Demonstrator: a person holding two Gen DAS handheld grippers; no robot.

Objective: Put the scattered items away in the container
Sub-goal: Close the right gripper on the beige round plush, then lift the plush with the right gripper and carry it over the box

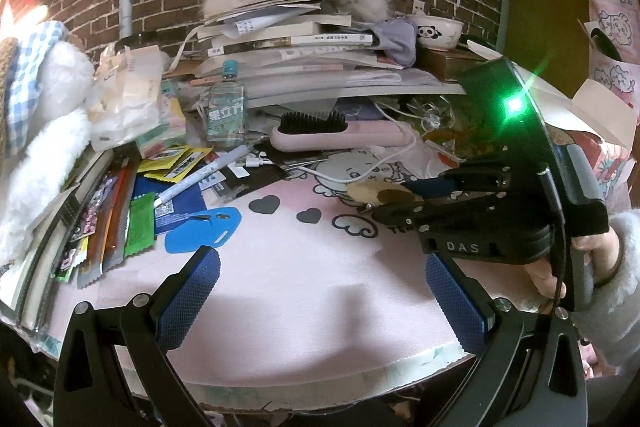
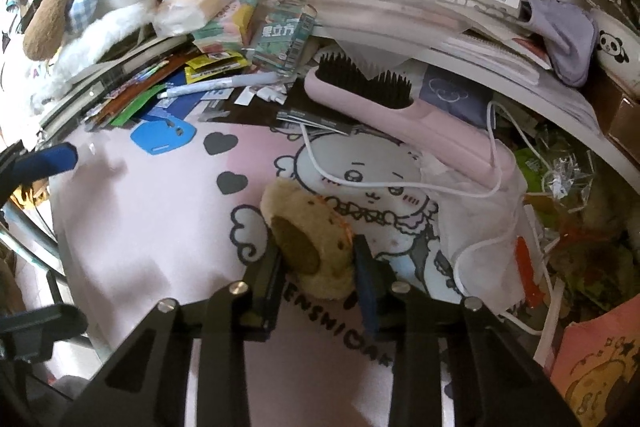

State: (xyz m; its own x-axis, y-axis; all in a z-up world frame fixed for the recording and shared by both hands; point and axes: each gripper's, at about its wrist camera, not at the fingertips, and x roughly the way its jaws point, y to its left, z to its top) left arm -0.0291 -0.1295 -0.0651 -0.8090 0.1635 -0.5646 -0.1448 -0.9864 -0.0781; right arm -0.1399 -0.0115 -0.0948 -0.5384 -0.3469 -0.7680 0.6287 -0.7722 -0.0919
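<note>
My right gripper (image 2: 316,259) is shut on a small tan plush toy (image 2: 308,227) and holds it over the pink mat (image 2: 160,227). In the left wrist view the same gripper (image 1: 404,197) comes in from the right with the plush toy (image 1: 372,193) at its tips. My left gripper (image 1: 320,287) is open and empty above the mat's (image 1: 300,267) front part. Scattered items lie at the back: a pink hairbrush (image 1: 340,137), a white pen (image 1: 204,173), a blue card (image 1: 204,229) and snack packets (image 1: 116,227). I see no container.
A stack of books and papers (image 1: 300,47) with a panda bowl (image 1: 436,31) stands at the back. A plush dog (image 1: 44,115) sits at the left. A clear bottle (image 1: 226,111) stands by the brush. A white cable (image 2: 480,195) trails over the mat's right side.
</note>
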